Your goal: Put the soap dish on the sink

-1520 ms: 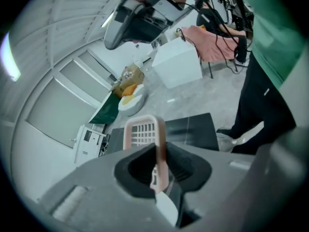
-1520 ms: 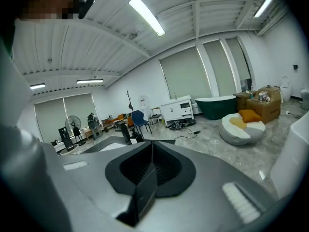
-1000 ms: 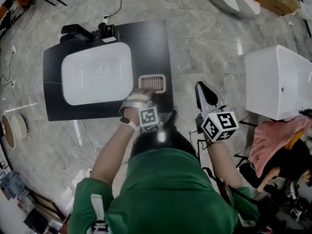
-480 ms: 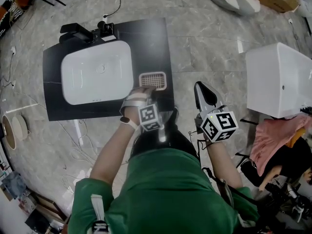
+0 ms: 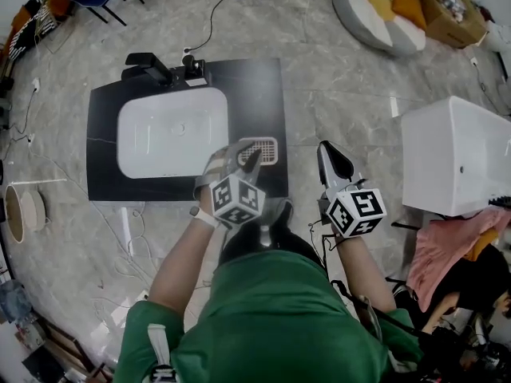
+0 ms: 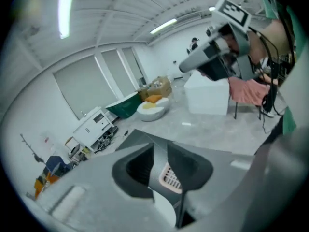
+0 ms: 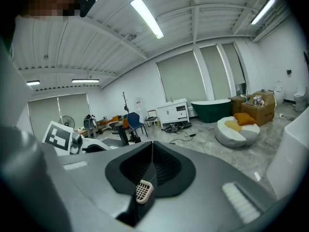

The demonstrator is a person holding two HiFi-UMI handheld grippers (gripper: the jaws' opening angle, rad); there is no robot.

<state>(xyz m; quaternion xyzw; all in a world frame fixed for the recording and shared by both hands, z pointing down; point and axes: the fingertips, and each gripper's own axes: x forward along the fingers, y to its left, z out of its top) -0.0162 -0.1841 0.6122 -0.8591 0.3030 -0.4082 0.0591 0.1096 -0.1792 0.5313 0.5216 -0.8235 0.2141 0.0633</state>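
The beige slotted soap dish (image 5: pixel 261 149) lies flat on the black countertop (image 5: pixel 263 94), just right of the white sink basin (image 5: pixel 172 130). My left gripper (image 5: pixel 249 160) hovers above the dish's near edge, tilted, jaws a little apart and holding nothing. In the left gripper view the soap dish (image 6: pixel 170 178) shows small and far below through the gap of the left gripper (image 6: pixel 161 161). My right gripper (image 5: pixel 329 154) hangs over the floor to the counter's right, jaws pressed together and empty. The right gripper view has the soap dish (image 7: pixel 143 191) just under the closed right gripper (image 7: pixel 152 166).
A black faucet (image 5: pixel 152 64) stands at the basin's far edge. A white tub (image 5: pixel 459 146) and a pink cloth (image 5: pixel 455 242) are at the right. Cables (image 5: pixel 120 230) trail on the marble floor at the left, and a round cushion (image 5: pixel 375 6) lies at the top.
My left gripper has risen and tilted back from the soap dish, which stays on the counter. The right gripper has hardly moved. The head view has shifted a little.
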